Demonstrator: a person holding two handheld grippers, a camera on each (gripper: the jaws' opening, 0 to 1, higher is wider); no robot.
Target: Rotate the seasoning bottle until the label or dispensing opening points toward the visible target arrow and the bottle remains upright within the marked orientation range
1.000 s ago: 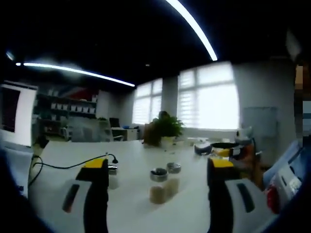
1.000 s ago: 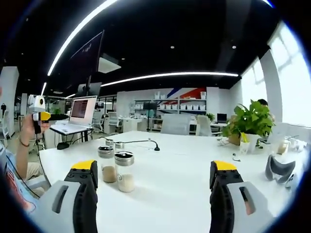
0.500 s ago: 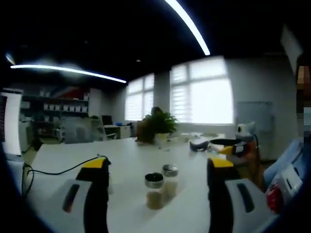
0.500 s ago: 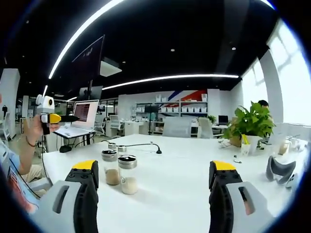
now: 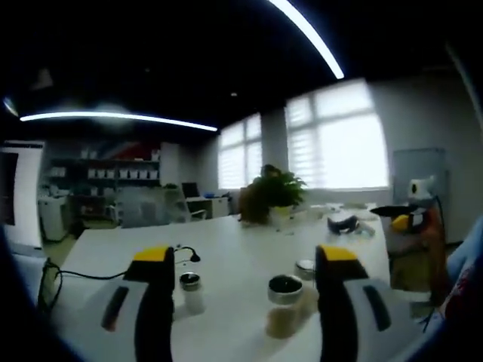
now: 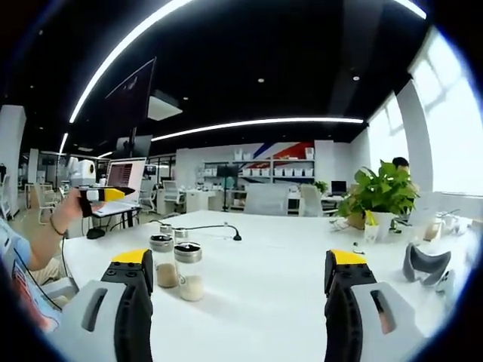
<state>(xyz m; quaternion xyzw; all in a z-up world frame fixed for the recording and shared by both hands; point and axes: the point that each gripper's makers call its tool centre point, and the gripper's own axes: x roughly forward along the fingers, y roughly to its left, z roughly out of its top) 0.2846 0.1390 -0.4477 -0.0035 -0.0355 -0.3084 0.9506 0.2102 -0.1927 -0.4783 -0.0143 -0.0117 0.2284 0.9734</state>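
Observation:
Two glass seasoning bottles with dark metal lids stand upright side by side on the white table. In the right gripper view the brown-filled bottle and the pale-filled bottle stand just right of my left jaw. My right gripper is open and holds nothing. In the left gripper view the brown-filled bottle stands near the right jaw, which partly hides the second bottle. My left gripper is open and holds nothing. A hand holds the left gripper up at the far left.
A small shaker stands by my left jaw, with two small shakers behind the bottles. A black cable crosses the table. A potted plant, a headset and a laptop sit farther off.
The left gripper's camera has come lower and nearer the bottles, which now sit larger and further right by its right jaw. The right gripper view barely shifted. Both grippers stay open.

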